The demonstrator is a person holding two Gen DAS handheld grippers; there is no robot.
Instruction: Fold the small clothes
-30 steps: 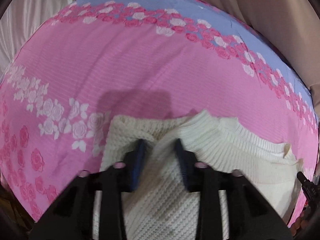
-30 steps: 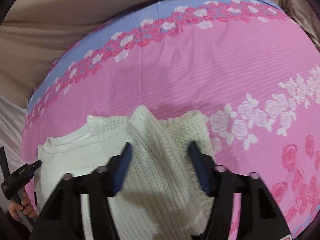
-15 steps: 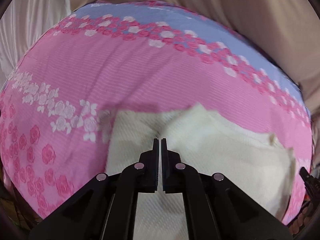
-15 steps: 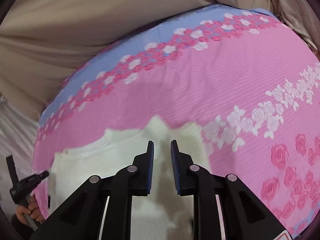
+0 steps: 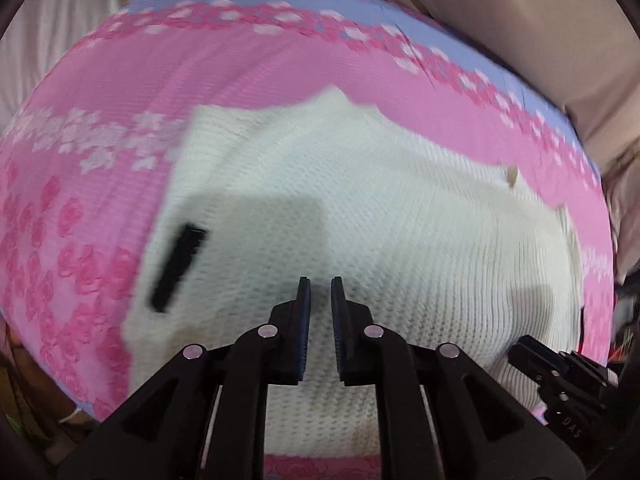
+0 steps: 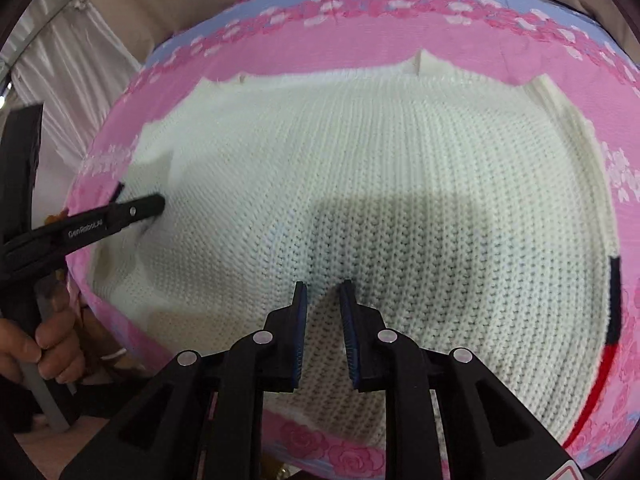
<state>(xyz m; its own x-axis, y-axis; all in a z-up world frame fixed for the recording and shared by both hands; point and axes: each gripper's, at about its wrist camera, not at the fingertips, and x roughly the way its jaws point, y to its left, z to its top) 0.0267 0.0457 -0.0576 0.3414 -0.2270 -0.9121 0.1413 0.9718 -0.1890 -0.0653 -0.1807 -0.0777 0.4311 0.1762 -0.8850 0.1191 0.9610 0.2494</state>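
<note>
I am hovering my left gripper [image 5: 319, 292] and my right gripper [image 6: 323, 294] over the cream knit sweater [image 6: 380, 208], which is lying spread across the pink rose-print sheet [image 6: 304, 46]; both pairs of fingers are parted by a narrow gap and gripping nothing. My right wrist view is showing my left hand [image 6: 44, 332] wrapped around its gripper's handle beside the sweater's edge. My left wrist view is blurring, catching only a dark finger [image 5: 178, 266] at the sweater's left side.
</note>
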